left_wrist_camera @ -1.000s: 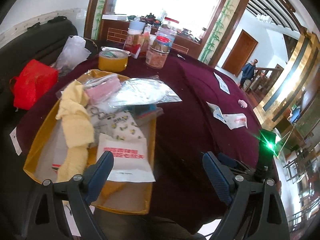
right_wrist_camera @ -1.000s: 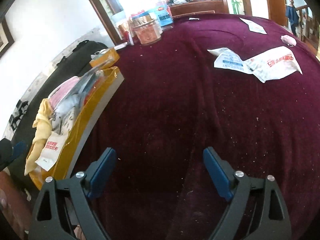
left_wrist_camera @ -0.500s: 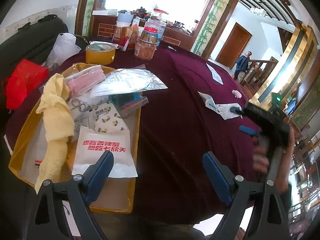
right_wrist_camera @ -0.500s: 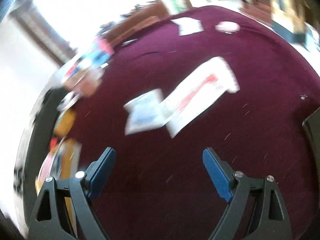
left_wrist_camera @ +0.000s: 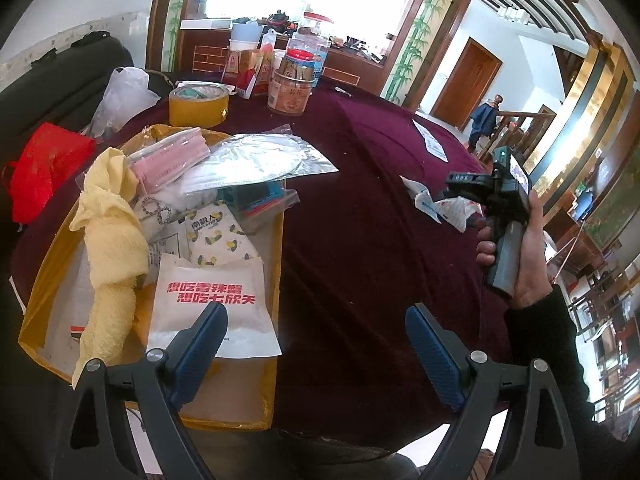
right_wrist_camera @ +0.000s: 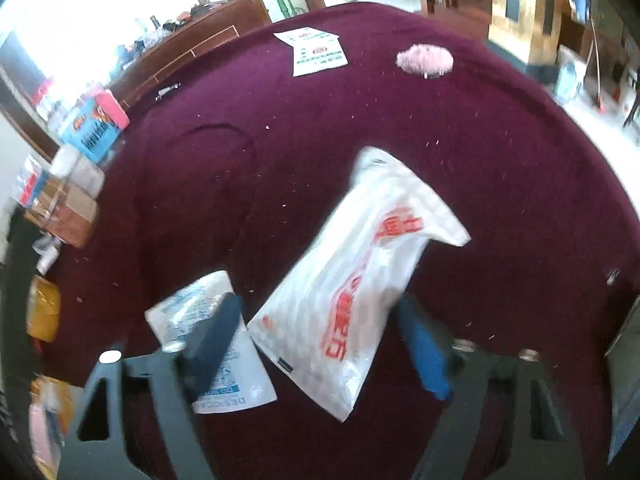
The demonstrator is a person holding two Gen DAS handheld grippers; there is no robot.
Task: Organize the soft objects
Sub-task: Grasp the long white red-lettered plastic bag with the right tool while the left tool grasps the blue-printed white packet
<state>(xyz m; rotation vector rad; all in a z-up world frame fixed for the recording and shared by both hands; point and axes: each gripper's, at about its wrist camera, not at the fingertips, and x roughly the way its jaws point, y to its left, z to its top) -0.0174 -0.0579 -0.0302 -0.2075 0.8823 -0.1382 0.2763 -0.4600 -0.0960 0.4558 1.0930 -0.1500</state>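
A yellow tray at the table's left holds a yellow towel, a pink pack, a silver bag and a white packet with red writing. My left gripper is open and empty, above the tray's near right corner. My right gripper is open, straddling a white plastic bag with red print on the maroon cloth. A smaller white-and-blue packet lies under its left finger. A pink fluffy item and a white leaflet lie farther off.
At the table's far side stand a tape roll, a snack jar, boxes and bottles. A red bag and a clear plastic bag rest on the dark sofa at left. The right hand and gripper show over the table's right edge.
My right gripper has swung right across the table and come down over the white bag and packet. My left gripper has tipped slightly toward the tray.
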